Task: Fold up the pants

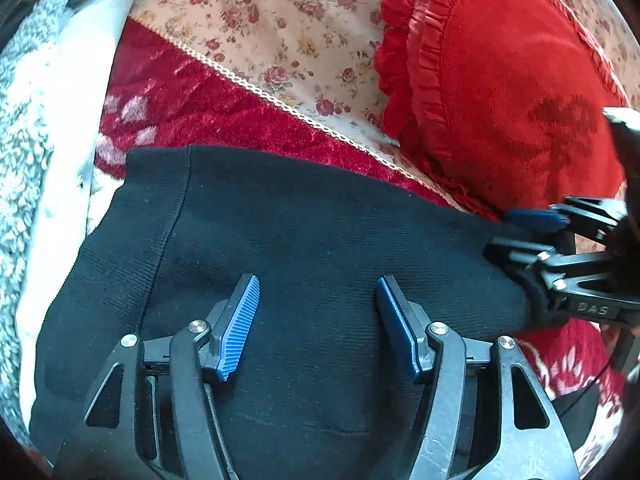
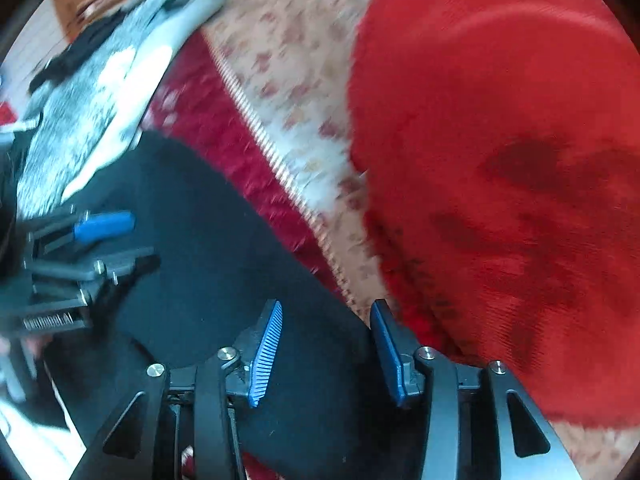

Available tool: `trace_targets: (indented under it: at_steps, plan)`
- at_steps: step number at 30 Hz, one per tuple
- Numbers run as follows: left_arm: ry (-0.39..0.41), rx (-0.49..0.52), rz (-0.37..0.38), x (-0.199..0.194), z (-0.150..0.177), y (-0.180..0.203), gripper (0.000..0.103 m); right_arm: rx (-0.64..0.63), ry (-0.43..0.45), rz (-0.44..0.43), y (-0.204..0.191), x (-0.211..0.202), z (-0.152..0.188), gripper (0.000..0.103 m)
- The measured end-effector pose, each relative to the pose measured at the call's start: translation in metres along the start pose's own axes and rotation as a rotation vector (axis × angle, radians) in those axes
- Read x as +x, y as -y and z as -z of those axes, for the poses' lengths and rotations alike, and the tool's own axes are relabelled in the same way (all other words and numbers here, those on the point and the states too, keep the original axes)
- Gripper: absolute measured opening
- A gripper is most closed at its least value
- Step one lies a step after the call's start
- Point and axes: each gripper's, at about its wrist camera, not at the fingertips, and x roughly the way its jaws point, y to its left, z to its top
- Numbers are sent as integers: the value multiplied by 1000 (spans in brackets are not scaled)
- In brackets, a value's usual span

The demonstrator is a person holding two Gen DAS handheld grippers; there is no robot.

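Blue ribbed pads of the left gripper [image 1: 318, 322] are standing wide apart, holding nothing, hovering over the black pants [image 1: 280, 240]. These pants are lying as a flat, dark, finely ribbed knit panel with a seam running down one side, spreading across a deep red plush blanket [image 1: 192, 108]. Right gripper [image 2: 326, 354] is also gaping open over the pants' edge [image 2: 208, 248], beside a red ruffled cushion [image 1: 512, 92]. Behind, a floral sheet [image 1: 280, 28] is showing, and a grey fleecy garment [image 1: 28, 120] is lying at the pants' far side.
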Motion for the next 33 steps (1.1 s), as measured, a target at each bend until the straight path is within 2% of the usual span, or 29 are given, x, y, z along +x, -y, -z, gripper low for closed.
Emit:
trace_targets:
  at_steps: [3, 6, 8, 9, 10, 11, 13, 16, 20, 22, 26, 29, 33]
  plan:
    - [13, 13, -6, 2, 1, 2, 64, -21, -74, -50, 3, 22, 1, 45]
    - [11, 3, 11, 2, -1, -1, 64, 58, -62, -104, 15, 26, 2, 43]
    - [2, -3, 16, 0, -3, -3, 64, 79, -27, -109, 13, 23, 6, 35]
    - [-1, -8, 14, -1, -3, -4, 64, 54, -9, -87, 7, 20, 8, 28]
    - [-3, -15, 10, -3, -3, -6, 64, 9, 19, -53, -2, 16, 12, 14]
    - [-4, -28, 6, -7, -2, -9, 64, -18, 32, -23, -11, 12, 15, 10]
    - [1, -49, 5, -16, 0, -15, 64, -34, 56, 31, -21, 3, 18, 8]
    - [26, -96, -1, -35, 7, -34, 64, 1, 140, 69, -28, -26, 24, 8]
    - [65, -190, 17, -67, 21, -68, 64, 42, 288, 105, -50, -88, 36, 8]
    - [89, -228, 32, -83, 29, -84, 64, 13, 333, 117, -74, -105, 41, 8]
    - [115, -291, 37, -109, 51, -114, 64, -46, 400, 77, -138, -134, 79, 8]
    - [115, -310, 38, -117, 64, -126, 64, -56, 379, 15, -181, -122, 115, 8]
    - [117, -299, 45, -130, 80, -136, 64, -25, 266, -24, -211, -76, 155, 7]
